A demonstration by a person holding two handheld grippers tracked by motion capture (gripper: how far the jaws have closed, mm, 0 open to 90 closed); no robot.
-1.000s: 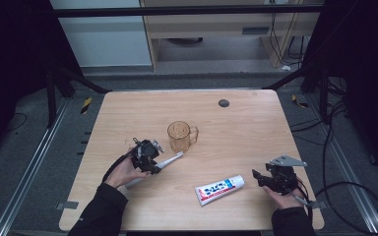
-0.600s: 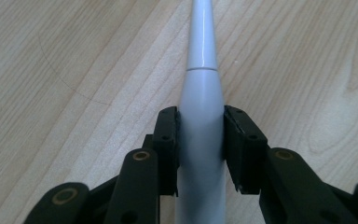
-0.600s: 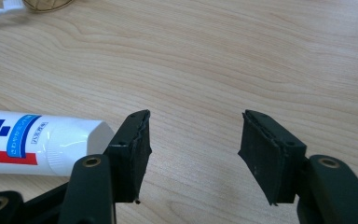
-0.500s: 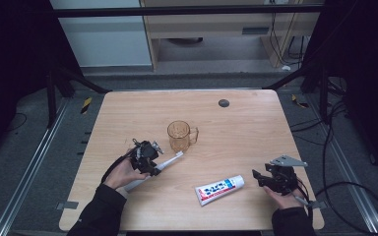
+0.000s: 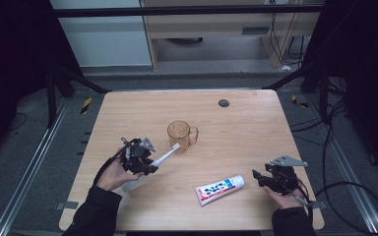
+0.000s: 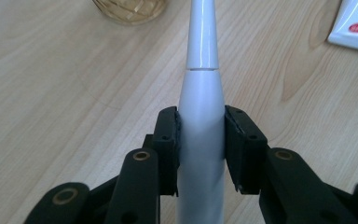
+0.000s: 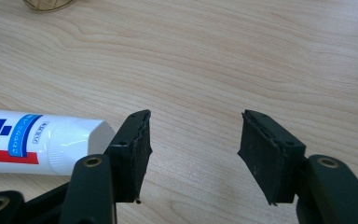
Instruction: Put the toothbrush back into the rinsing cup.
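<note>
White electric toothbrush (image 6: 200,121) at near left of the light wooden table (image 5: 246,128), clamped around its thick handle by the left gripper (image 5: 140,158), head aimed at the amber glass mug (image 5: 179,133), presumably for dropping in. Right gripper (image 7: 193,144) gaping empty just beside the white toothpaste tube (image 5: 220,189), likely ready to grab.

You're in a lab-style recording rig: bare wooden table (image 5: 256,128) inside a dark metal frame (image 5: 187,11), loose cables (image 5: 344,147) on grey floor, hazard tape (image 5: 86,104), plain cabinet (image 5: 211,29) behind.
</note>
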